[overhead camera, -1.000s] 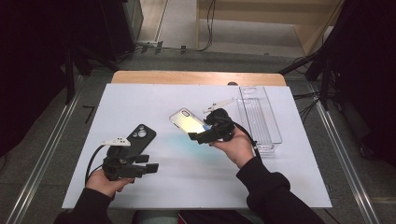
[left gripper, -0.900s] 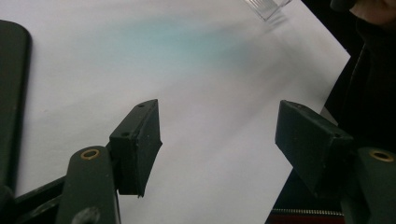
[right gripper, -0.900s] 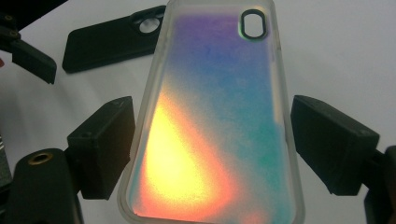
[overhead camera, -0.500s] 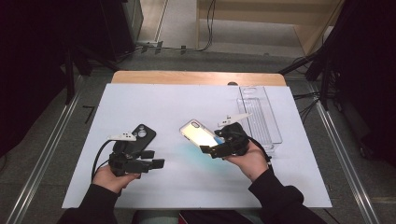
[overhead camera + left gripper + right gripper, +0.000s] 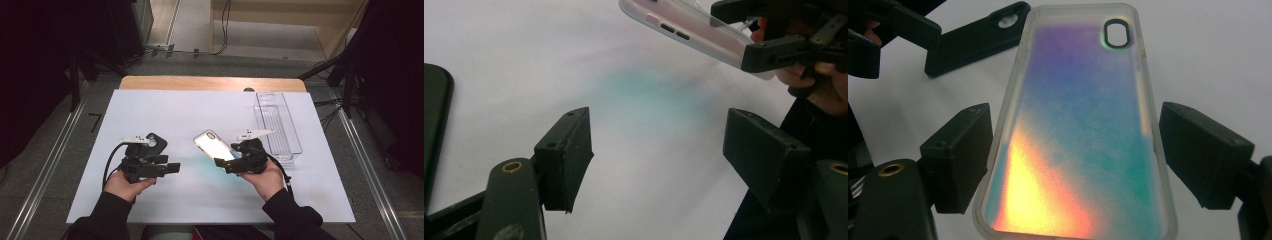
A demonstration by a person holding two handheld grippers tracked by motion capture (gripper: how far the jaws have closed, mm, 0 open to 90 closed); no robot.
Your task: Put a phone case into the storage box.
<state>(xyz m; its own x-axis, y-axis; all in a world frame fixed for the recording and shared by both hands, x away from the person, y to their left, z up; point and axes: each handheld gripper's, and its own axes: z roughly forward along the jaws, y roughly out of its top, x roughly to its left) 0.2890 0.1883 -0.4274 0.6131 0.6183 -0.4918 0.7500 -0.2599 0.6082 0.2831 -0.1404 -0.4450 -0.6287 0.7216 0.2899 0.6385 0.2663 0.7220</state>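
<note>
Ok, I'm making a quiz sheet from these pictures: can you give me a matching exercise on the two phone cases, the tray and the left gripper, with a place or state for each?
Things:
1. iridescent phone case
2. black phone case
3. clear tray
4. left gripper

Places or states:
A. lies flat on the white table, just beyond the left hand
B. jaws wide apart, nothing between them
C. stands near the table's right edge
D. held above the table by the right gripper

Pairs: 1-D, 2-A, 3-C, 4-B
</note>
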